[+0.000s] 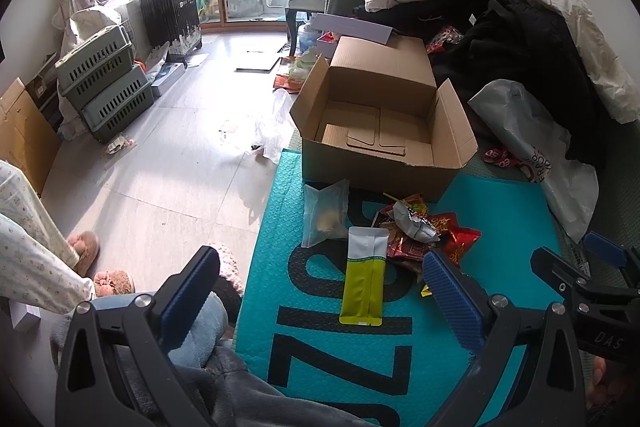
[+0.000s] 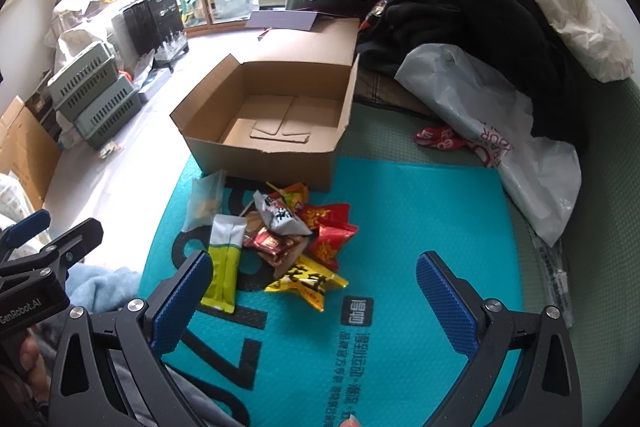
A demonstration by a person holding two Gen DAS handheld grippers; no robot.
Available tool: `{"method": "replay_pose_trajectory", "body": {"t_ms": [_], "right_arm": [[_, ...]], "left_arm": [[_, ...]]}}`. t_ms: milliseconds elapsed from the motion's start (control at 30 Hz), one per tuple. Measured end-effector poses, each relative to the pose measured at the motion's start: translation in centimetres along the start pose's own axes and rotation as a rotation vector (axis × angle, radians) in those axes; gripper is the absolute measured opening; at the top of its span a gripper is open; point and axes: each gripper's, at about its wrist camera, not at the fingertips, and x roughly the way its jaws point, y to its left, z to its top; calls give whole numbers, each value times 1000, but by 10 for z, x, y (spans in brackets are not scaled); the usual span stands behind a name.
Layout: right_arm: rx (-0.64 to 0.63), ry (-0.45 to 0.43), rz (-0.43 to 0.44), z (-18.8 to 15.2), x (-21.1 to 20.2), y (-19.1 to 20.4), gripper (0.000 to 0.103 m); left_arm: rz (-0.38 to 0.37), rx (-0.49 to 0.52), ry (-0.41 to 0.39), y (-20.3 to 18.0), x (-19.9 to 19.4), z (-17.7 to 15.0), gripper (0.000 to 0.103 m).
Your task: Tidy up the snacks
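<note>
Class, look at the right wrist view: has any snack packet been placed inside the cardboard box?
No. The box holds only loose cardboard pieces; the snacks lie piled on the teal mat before it.

You have a teal mat (image 2: 420,195) at centre frame. Directly on it: an open cardboard box (image 2: 264,151) upper centre, a heap of snack packets (image 2: 296,235) below, a green-and-white sachet (image 2: 225,263) at their left.
</note>
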Motion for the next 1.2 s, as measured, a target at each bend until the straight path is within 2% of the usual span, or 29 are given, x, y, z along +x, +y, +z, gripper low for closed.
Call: {"method": "replay_pose_trajectory", "body": {"t_ms": [1200], "right_arm": [[13, -23, 4, 1, -4, -6, 103]], "left_arm": [[-38, 10, 0, -6, -2, 6, 103]]}}
